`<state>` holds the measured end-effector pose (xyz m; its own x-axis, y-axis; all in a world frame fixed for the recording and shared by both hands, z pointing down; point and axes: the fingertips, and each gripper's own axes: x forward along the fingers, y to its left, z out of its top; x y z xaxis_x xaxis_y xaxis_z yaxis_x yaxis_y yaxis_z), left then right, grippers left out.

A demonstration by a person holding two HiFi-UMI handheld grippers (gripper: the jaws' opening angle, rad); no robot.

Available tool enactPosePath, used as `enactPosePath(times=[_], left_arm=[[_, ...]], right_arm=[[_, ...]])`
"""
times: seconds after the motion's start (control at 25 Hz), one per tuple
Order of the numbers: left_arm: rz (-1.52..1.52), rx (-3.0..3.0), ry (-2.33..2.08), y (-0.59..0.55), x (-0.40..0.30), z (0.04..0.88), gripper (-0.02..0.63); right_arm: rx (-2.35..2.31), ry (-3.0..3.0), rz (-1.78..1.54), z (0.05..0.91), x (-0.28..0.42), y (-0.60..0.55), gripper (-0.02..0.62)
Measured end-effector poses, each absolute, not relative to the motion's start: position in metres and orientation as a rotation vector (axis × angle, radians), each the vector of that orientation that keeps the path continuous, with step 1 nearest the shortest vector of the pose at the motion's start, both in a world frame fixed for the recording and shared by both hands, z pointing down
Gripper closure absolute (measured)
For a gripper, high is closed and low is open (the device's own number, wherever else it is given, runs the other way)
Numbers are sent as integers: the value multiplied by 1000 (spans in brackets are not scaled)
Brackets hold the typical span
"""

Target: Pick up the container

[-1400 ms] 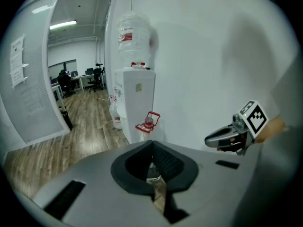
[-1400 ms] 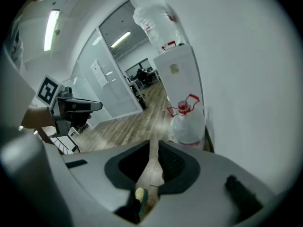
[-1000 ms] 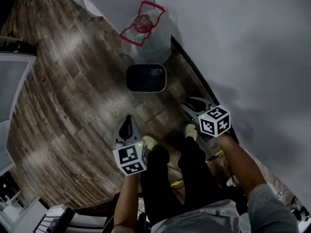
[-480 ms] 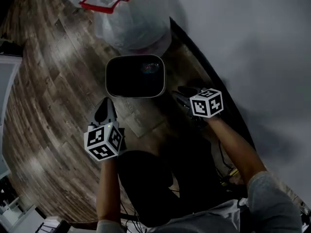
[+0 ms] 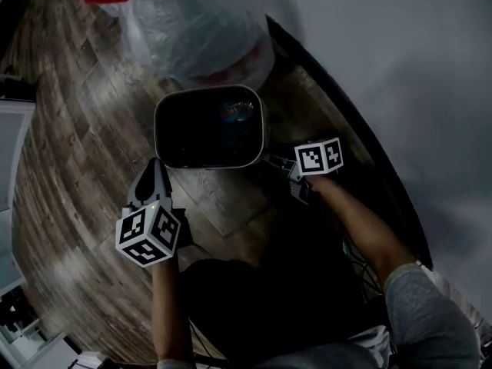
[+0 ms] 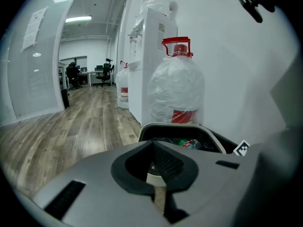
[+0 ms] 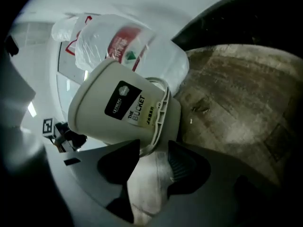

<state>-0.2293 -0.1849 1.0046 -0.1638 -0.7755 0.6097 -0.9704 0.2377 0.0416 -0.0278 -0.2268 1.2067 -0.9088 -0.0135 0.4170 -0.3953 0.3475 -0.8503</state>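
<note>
The container is a white plastic bin with a dark inside, upright on the wood floor; it also shows in the left gripper view and the right gripper view. My right gripper is at the bin's right rim. Its jaws are opening, and the rim runs between them. My left gripper hovers just off the bin's near left corner, its jaws shut to a point with nothing in them. Some litter lies inside the bin.
A large water bottle wrapped in a clear bag stands right behind the bin, against the white wall with its black baseboard. A white water dispenser stands further back. The person's dark-trousered legs are just below the grippers.
The bin has grown larger and nearer in the head view. Both grippers have moved up to it; the right one has reached its rim.
</note>
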Motion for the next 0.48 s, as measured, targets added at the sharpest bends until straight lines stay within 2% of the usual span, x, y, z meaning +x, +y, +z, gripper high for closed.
enactPosePath(times=[0.24,0.36,0.48], left_arm=[[584,1620,-2018,-183,-224,1000,592],[604,1638,-2019,-190,-223,999,592],[591,1633,-2014,-189,-223,1001,592]], right_arm=[[215,-2221,1998,1210,-32,-218,422],[180,-2244,2051,1202,-34,-222,449],[136,-2294,2116,1181,-28,-228,448]])
